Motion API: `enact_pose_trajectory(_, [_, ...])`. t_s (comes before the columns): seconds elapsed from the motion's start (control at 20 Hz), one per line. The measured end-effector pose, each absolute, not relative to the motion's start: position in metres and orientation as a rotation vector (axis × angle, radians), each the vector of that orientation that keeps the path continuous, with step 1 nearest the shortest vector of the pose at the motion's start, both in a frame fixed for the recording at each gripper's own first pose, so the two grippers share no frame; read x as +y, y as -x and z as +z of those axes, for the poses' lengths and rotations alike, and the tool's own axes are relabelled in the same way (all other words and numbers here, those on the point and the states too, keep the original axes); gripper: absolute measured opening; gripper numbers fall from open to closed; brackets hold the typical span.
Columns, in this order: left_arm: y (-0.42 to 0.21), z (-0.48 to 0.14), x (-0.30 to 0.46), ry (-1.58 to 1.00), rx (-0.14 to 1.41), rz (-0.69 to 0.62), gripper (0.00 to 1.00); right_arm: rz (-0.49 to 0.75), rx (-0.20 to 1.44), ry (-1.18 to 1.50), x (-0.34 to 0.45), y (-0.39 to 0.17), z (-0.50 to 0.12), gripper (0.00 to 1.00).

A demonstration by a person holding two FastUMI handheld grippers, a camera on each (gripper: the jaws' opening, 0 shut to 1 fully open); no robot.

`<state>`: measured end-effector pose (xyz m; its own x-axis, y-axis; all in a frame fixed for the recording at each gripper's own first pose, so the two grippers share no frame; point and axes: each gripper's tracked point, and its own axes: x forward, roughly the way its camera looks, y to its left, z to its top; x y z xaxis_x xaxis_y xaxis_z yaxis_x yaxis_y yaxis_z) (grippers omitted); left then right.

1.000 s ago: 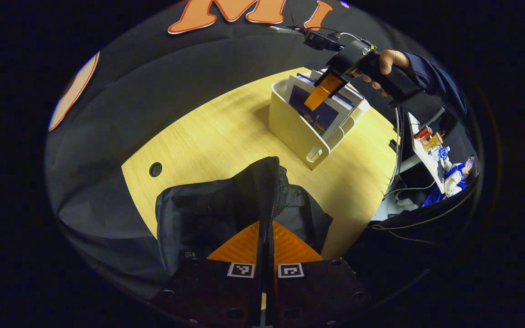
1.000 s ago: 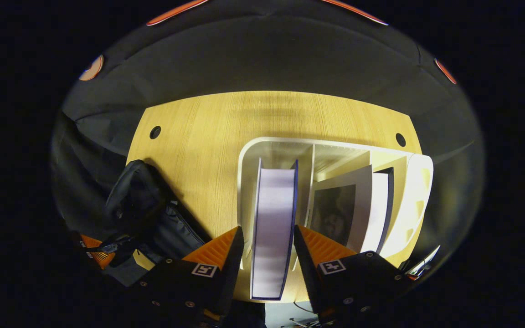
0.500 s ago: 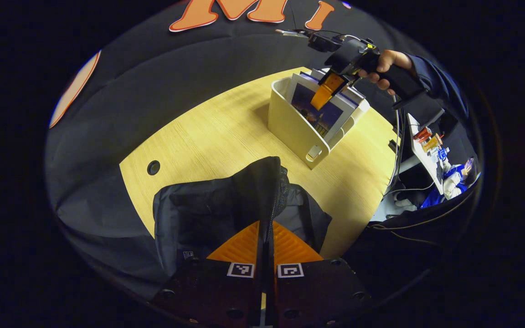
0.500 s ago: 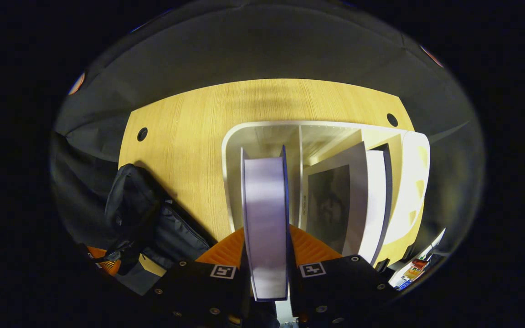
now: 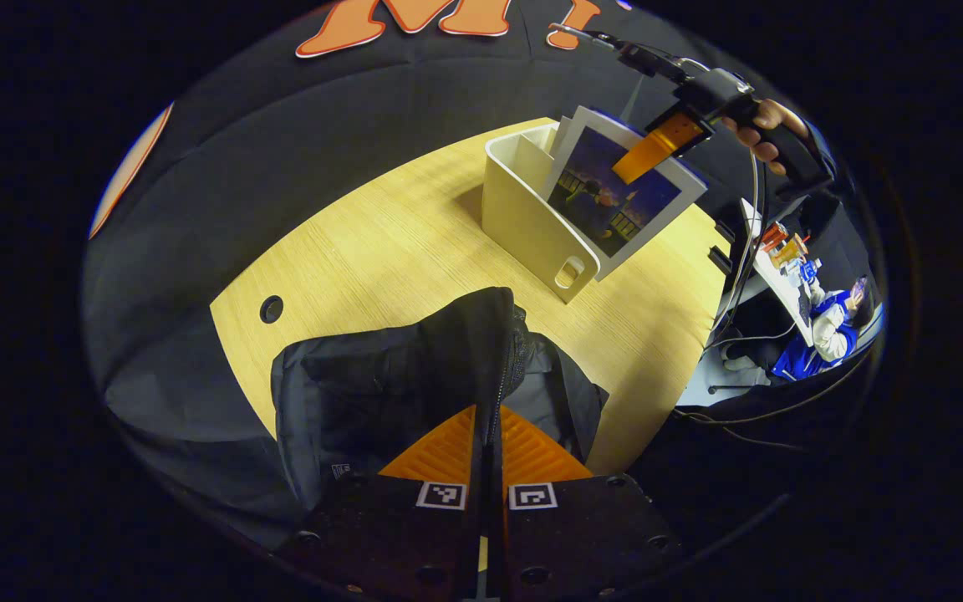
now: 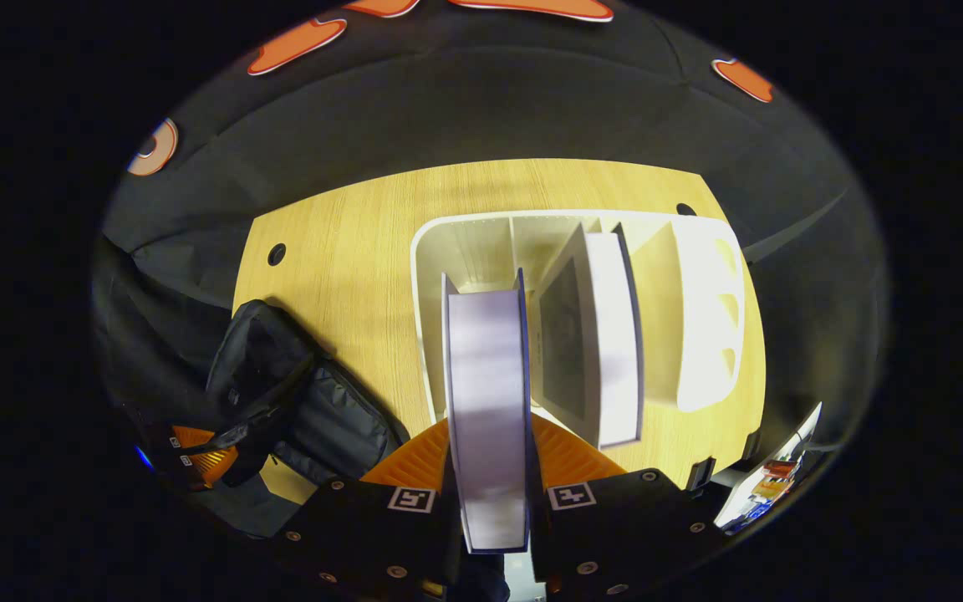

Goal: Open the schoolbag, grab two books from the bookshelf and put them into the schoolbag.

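Left gripper view takes in the pale wood-grain tabletop (image 5: 398,242), and on it, from large to small: the black fabric schoolbag (image 5: 415,376) slumped at the near edge, the cream plastic bookshelf (image 5: 532,226) with upright dividers farther back, and the thin white-bordered book with a dark picture cover (image 5: 615,201) tilted up out of the shelf's top. The right gripper (image 5: 657,146) has its fingers closed flat on both faces of that book near its upper edge. In the right gripper view the book (image 6: 488,401) stands edge-on between the fingers, its long axis running straight away from the camera, while a second book (image 6: 594,334) leans in the next compartment of the shelf (image 6: 699,318).

The left gripper (image 5: 486,456) is pinched tight on the bag's upstanding zipper edge, holding a fold of it up (how wide the mouth gapes cannot be told).

The move ahead likely turns on one relation: the schoolbag (image 6: 298,401) lies down and to the left of the held book, near the table's front edge, well apart from the shelf, so the book would probably need to swing leftward and go in edge-first beside the left gripper.
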<state>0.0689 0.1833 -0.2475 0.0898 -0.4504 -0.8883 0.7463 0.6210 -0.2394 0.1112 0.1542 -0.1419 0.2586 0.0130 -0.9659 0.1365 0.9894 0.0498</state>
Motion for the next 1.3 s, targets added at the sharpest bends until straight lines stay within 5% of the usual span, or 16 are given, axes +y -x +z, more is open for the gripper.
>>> enact_pose_trajectory(1.3, [-0.062,-0.261,0.175,-0.24,1.174,-0.88,0.04,-0.026,1.127,-0.584,0.179,0.057,-0.118,0.32])
